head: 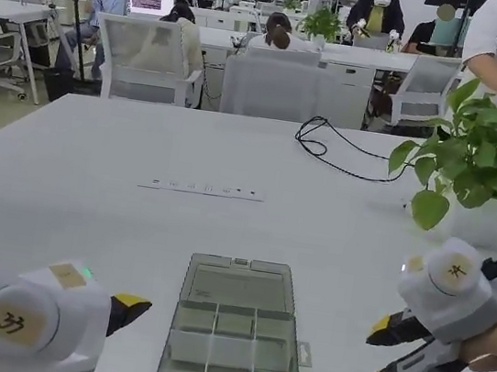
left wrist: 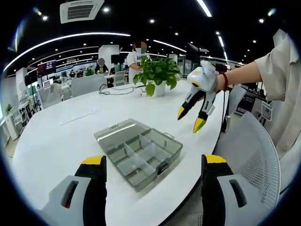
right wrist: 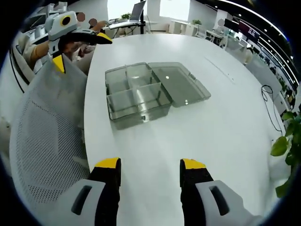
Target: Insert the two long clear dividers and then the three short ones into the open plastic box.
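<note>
The clear plastic box (head: 233, 349) lies open on the white table, near its front edge, with the lid (head: 239, 286) folded flat behind it. Clear dividers (left wrist: 141, 153) stand inside the base and split it into several compartments. My left gripper (head: 168, 348) is at the box's near left corner, open, its jaws wide apart with nothing between them. My right gripper (head: 376, 359) hovers to the right of the box, also open and empty. In the left gripper view the box (left wrist: 138, 150) sits just ahead of the left gripper (left wrist: 153, 160), and the right gripper (left wrist: 190, 117) hangs beyond it. The right gripper view has the right gripper (right wrist: 150, 164) well short of the box (right wrist: 136, 94).
A leafy potted plant (head: 492, 165) stands at the right of the table, with a black cable (head: 328, 146) behind it. A flush socket strip (head: 200, 188) lies mid-table. A white mesh chair (right wrist: 47, 141) is at the table's near edge. People sit at desks beyond.
</note>
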`<state>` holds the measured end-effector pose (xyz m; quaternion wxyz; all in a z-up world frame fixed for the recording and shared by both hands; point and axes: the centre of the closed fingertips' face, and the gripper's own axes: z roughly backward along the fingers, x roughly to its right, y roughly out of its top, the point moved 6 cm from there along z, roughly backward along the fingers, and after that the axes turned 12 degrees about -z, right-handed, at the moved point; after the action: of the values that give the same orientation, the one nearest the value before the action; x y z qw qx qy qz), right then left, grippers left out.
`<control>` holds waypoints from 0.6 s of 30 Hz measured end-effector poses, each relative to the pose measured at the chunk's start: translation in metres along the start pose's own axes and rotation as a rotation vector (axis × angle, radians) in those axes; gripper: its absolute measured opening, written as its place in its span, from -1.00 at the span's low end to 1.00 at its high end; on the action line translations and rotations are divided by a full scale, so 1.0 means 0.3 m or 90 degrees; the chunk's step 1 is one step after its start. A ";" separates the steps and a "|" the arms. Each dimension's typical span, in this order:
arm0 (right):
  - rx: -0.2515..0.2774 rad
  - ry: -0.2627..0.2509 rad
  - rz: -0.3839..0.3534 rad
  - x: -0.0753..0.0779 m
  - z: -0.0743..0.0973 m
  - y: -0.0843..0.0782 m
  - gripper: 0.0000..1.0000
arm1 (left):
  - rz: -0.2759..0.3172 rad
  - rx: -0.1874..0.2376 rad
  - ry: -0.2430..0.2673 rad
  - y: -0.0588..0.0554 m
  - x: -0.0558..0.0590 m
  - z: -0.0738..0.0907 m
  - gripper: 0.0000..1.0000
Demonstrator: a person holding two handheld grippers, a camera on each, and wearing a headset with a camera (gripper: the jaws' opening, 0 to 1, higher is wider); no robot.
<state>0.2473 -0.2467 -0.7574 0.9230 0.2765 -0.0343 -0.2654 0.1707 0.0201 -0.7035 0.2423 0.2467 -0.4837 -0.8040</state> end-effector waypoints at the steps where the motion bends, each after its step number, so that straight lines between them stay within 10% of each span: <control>1: -0.003 -0.002 -0.007 0.010 0.005 -0.015 0.03 | 0.001 0.001 0.001 0.001 -0.001 -0.001 0.68; 18: -0.091 -0.002 0.014 0.073 0.042 -0.193 0.02 | 0.014 -0.002 0.019 -0.004 -0.011 0.001 0.64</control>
<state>0.2362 -0.3050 -0.7791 0.9432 0.2091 -0.0197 -0.2574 0.1728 0.0228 -0.7040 0.2585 0.2529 -0.4818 -0.7982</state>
